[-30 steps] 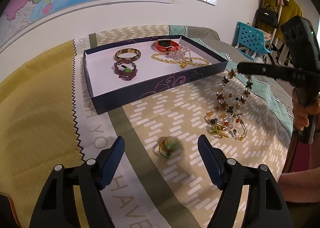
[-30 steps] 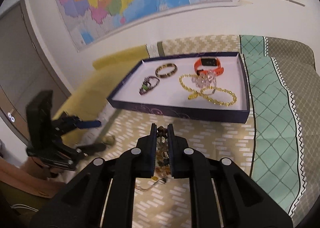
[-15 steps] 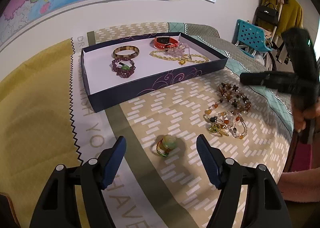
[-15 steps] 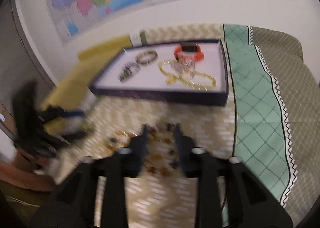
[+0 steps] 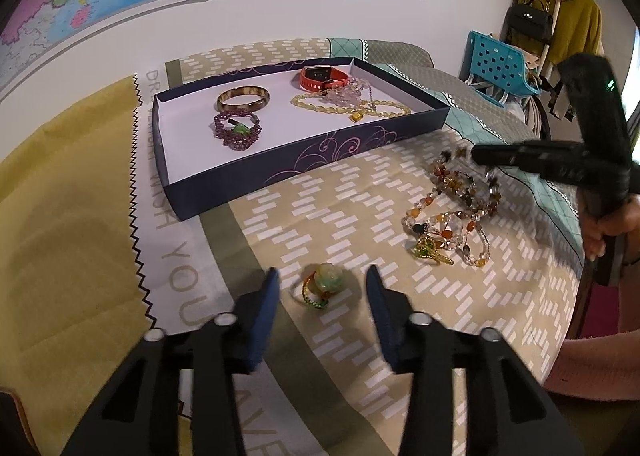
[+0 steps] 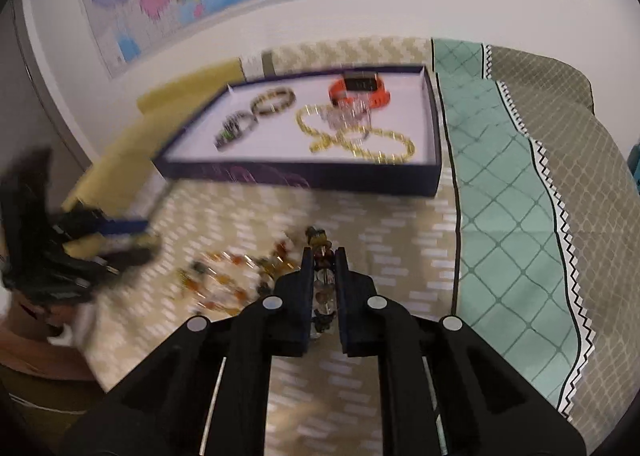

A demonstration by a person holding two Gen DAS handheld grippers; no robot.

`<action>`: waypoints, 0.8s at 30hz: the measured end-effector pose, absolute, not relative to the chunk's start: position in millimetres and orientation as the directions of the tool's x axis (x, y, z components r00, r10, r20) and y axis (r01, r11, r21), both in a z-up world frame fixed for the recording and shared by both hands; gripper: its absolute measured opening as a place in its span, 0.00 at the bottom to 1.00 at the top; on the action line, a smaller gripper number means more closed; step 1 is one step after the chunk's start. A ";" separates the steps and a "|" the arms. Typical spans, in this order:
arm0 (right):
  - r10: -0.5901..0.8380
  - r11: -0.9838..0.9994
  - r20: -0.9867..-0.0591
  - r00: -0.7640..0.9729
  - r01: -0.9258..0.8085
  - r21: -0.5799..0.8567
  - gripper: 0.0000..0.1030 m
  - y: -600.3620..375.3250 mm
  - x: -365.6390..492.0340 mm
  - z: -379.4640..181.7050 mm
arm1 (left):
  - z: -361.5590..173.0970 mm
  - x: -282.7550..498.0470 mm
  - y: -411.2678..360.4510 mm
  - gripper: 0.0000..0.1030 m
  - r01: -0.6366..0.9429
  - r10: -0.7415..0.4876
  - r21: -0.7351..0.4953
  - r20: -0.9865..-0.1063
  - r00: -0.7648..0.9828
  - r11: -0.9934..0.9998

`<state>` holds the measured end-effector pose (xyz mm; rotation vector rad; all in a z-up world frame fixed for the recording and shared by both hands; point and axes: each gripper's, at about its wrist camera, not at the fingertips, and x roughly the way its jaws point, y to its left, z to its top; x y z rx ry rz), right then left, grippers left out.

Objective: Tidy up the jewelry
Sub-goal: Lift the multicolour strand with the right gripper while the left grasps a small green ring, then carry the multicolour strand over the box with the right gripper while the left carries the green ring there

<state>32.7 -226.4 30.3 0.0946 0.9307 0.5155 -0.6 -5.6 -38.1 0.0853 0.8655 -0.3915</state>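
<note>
A dark blue tray [image 5: 288,164] holds a brown bangle [image 5: 243,97], a purple bead bracelet [image 5: 237,130], an orange watch [image 5: 322,77] and a yellow bead necklace [image 5: 352,108]. My left gripper [image 5: 322,288] is open, its fingers either side of a green-stone ring [image 5: 326,282] on the bedspread. My right gripper [image 6: 323,256] is nearly closed around one end of a multicolour bead necklace [image 5: 456,204], whose other loops lie on the cloth; the same necklace shows blurred in the right wrist view [image 6: 240,276]. The tray also shows in the right wrist view [image 6: 304,176].
A patterned bedspread covers the surface, with a teal band [image 6: 500,196] on the right and a yellow part [image 5: 60,216] on the left. A wall with a map is behind the tray. A blue chair [image 5: 500,64] and hanging clothes stand far right.
The right gripper let the lifted necklace down onto the cloth, opened, then closed on its end again. The left gripper narrowed and moved in around the ring.
</note>
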 end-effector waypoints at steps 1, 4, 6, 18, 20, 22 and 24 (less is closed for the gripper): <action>0.480 0.868 -0.724 0.495 -0.385 0.313 0.10 -228.3 31.4 36.9 | -37.7 -0.5 -5.8 0.25 0.375 -0.312 -0.094 -0.754 0.578 0.922; 0.509 0.854 -0.689 0.515 -0.399 0.333 0.10 -227.9 28.6 53.5 | -38.1 0.2 -6.9 0.17 0.385 -0.334 -0.117 -0.754 0.566 0.915; 0.517 0.850 -0.677 0.524 -0.408 0.333 0.10 -226.8 26.4 60.9 | -38.8 -0.3 -7.8 0.15 0.383 -0.329 -0.111 -0.755 0.567 0.917; 0.553 0.831 -0.633 0.542 -0.409 0.376 0.10 -229.5 24.7 74.3 | -32.9 -2.1 -4.8 0.12 0.377 -0.340 -0.126 -0.739 0.581 0.918; 0.558 0.828 -0.626 0.544 -0.413 0.379 0.10 -229.0 25.3 76.7 | -29.3 -2.4 -5.1 0.12 0.377 -0.344 -0.127 -0.732 0.588 0.917; 0.564 0.824 -0.619 0.546 -0.418 0.382 0.10 -229.3 25.2 79.4 | -26.5 -1.2 -5.0 0.12 0.374 -0.343 -0.128 -0.727 0.594 0.918; 0.565 0.824 -0.613 0.552 -0.419 0.381 0.10 -228.7 25.5 81.6 | -22.6 0.4 -4.7 0.12 0.372 -0.342 -0.126 -0.721 0.602 0.920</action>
